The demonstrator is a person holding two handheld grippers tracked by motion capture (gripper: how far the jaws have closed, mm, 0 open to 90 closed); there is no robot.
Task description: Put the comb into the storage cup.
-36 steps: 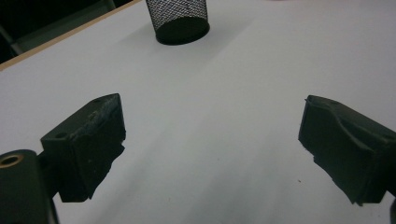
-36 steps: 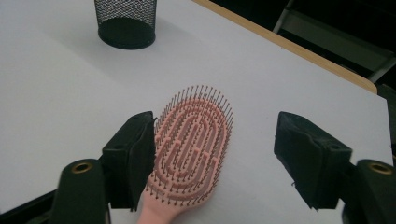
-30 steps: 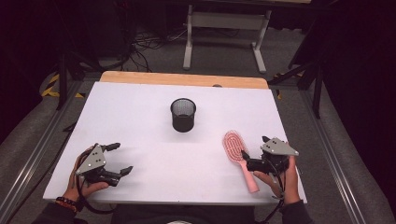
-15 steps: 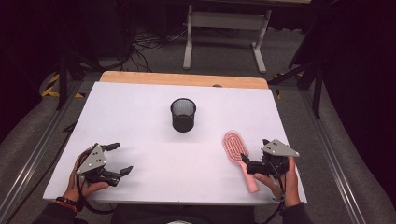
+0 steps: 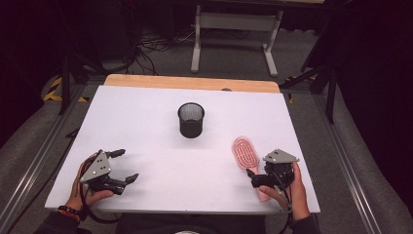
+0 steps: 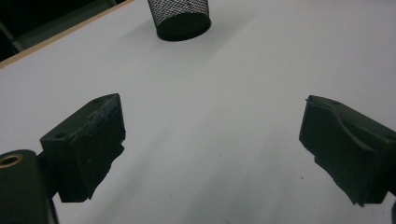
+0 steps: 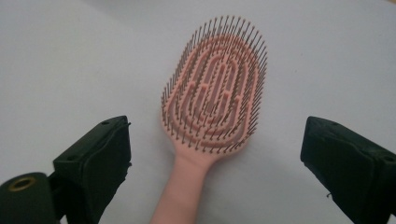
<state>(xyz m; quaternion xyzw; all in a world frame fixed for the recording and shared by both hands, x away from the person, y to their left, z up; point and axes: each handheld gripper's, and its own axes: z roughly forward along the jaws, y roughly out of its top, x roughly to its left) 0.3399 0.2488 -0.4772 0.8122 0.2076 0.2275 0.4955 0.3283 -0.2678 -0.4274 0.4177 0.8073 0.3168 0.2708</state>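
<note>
Right claw (image 7: 215, 168) spread wide, straddling the pink hairbrush's (image 7: 217, 86) handle, no contact! Brush lies flat on the table (image 5: 146, 122), bristles up. Left claw (image 6: 210, 154) spread, well apart.

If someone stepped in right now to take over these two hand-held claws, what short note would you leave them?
Right gripper: open, jaws spread to either side of the pink hairbrush's handle, not closed on it.
Left gripper: open, holding nothing, low over bare table at the near left.
Hairbrush: lies flat, bristles up, near the right front edge, handle toward the person.
Black mesh cup: upright mid-table, apart from both grippers; nothing can be seen inside it.
Done: the right gripper is lined up on the handle.
Left: nothing is gripped yet. The likely job is to close on the handle, lift the brush, and probably stand it in the cup.
</note>
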